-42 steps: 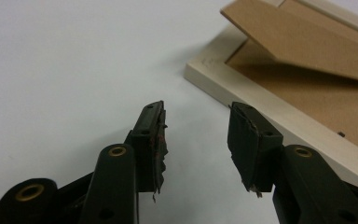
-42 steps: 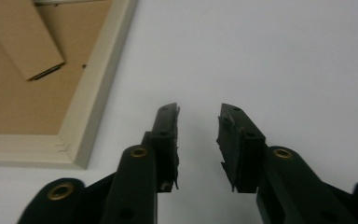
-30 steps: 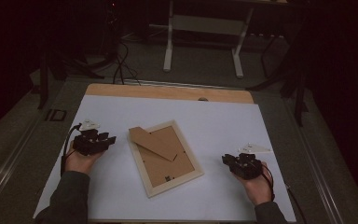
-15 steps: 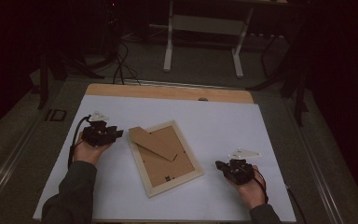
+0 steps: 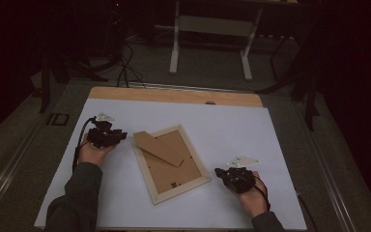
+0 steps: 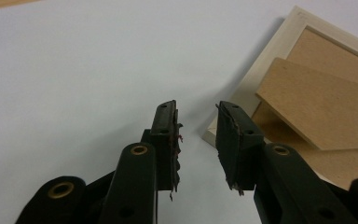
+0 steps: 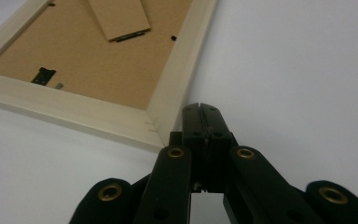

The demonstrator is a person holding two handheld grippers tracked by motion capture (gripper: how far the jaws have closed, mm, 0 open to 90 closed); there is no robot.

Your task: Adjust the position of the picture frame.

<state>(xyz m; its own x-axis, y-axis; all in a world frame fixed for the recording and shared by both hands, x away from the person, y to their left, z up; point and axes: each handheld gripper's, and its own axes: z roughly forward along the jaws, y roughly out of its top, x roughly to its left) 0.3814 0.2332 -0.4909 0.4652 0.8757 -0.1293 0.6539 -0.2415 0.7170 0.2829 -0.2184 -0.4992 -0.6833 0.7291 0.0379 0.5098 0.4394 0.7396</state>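
Right gripper view: right gripper [image 7: 204, 109] shut, empty, at picture frame [image 7: 173, 77] corner; push risks skewing it. Left gripper [image 6: 196, 116] part-open, closing, empty.

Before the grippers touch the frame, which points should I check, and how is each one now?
1. Frame lies flat, back side up: ok.
2. Stand lies on the frame's back: ok.
3. Left gripper has been closing; jaws still apart, nothing between them, corner just ahead: ok.
4. Right gripper shut, empty, at the frame's near corner: ok.
5. Right gripper touching the frame: cannot tell.
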